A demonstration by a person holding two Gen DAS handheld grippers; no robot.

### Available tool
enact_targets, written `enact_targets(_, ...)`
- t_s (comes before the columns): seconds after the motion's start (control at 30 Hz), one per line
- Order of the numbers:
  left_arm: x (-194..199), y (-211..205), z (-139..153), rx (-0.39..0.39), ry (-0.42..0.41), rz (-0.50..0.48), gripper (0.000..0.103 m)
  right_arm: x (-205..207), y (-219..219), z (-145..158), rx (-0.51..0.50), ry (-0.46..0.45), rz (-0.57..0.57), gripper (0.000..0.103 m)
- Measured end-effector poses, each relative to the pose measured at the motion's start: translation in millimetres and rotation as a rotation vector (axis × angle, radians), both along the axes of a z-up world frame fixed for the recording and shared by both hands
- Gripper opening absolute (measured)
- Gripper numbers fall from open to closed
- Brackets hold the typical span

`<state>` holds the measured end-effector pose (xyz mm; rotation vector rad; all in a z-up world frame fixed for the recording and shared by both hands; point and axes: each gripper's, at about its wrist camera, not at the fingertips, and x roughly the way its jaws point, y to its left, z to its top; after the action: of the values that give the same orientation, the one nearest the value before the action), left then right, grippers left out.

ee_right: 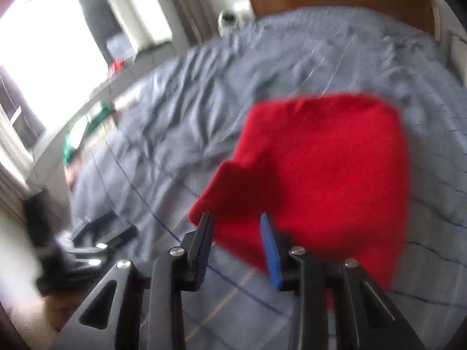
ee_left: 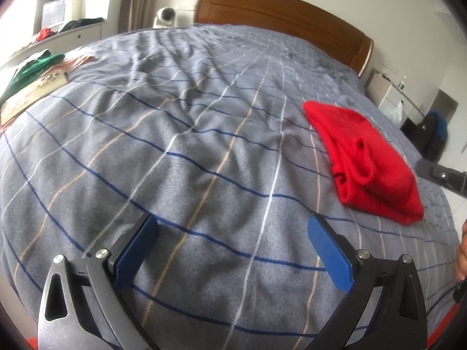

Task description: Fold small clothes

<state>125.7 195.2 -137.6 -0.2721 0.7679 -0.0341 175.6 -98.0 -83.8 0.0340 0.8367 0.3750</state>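
A red folded garment (ee_left: 367, 163) lies on the grey checked bedcover (ee_left: 189, 145) toward the right side of the bed. My left gripper (ee_left: 232, 227) is wide open and empty, hovering over bare bedcover to the left of the garment. In the blurred right wrist view the red garment (ee_right: 321, 175) fills the middle. My right gripper (ee_right: 236, 224) is partly open and empty just at the garment's near edge. The right gripper's tip also shows in the left wrist view (ee_left: 440, 175) beside the garment.
A pile of green and pink clothes with a beige item (ee_left: 35, 78) lies at the bed's left edge. A wooden headboard (ee_left: 280, 17) is at the far end. A white shelf with clothes (ee_left: 58, 32) stands on the left, bags on the floor (ee_left: 432, 134) on the right.
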Motion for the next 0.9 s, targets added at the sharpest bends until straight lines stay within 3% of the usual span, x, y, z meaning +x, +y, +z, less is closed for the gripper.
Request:
enact_targets(0.07, -1, -6, 1, -0.005, 0.008, -0.018, 0.102, -5, -18, -1, -0.048, -0.027, -0.065, 0.045)
enact_targets(0.1, -1, -11, 2, -0.017, 0.018, -0.032, 0.102, -6, -28, -11, -0.06, 0.001, -0.086, 0.047)
enact_targets(0.13, -1, -16, 6, -0.04, 0.029, -0.055, 0.102, -1, -34, -31, -0.053, 0.083, -0.085, 0.047)
enact_targets(0.2, 3, -23, 23, -0.149, 0.021, -0.138, 0.102, -2, -36, -57, -0.032, 0.183, -0.073, 0.047)
enact_targets(0.27, 16, -29, 43, -0.266, -0.006, -0.214, 0.102, -18, -43, -44, 0.01, 0.115, -0.043, 0.048)
enact_targets(0.37, 62, -48, 66, -0.361, 0.028, -0.282, 0.103, -13, -72, -24, 0.176, 0.08, -0.09, 0.074)
enact_targets(0.4, 83, -58, 66, -0.367, 0.067, -0.294, 0.103, -4, -91, -17, 0.227, 0.058, -0.153, 0.081)
enact_targets(0.5, 139, -81, 40, -0.324, 0.202, -0.29, 0.102, 34, -119, -15, 0.284, 0.084, -0.236, 0.081)
enact_targets(0.6, 167, -93, 8, -0.224, 0.329, -0.242, 0.1, 80, -140, -39, 0.347, 0.198, -0.272, 0.081)
enact_targets(0.73, 170, -111, 10, -0.18, 0.308, -0.298, 0.097, 114, -143, -73, 0.522, 0.291, -0.296, 0.078)
enact_targets(0.77, 171, -117, 11, -0.191, 0.305, -0.32, 0.078, 115, -138, -76, 0.519, 0.281, -0.308, 0.072)
enact_targets(0.8, 170, -124, 12, -0.179, 0.31, -0.331, 0.062, 118, -129, -74, 0.467, 0.256, -0.308, 0.052)
enact_targets(0.83, 168, -129, 12, -0.171, 0.316, -0.343, 0.031, 118, -118, -71, 0.401, 0.235, -0.297, 0.045)
enact_targets(0.87, 166, -134, 13, -0.156, 0.312, -0.343, 0.025, 117, -104, -66, 0.302, 0.197, -0.286, 0.038)
enact_targets(0.9, 164, -137, 18, -0.134, 0.292, -0.334, 0.022, 111, -79, -54, 0.123, 0.12, -0.26, 0.033)
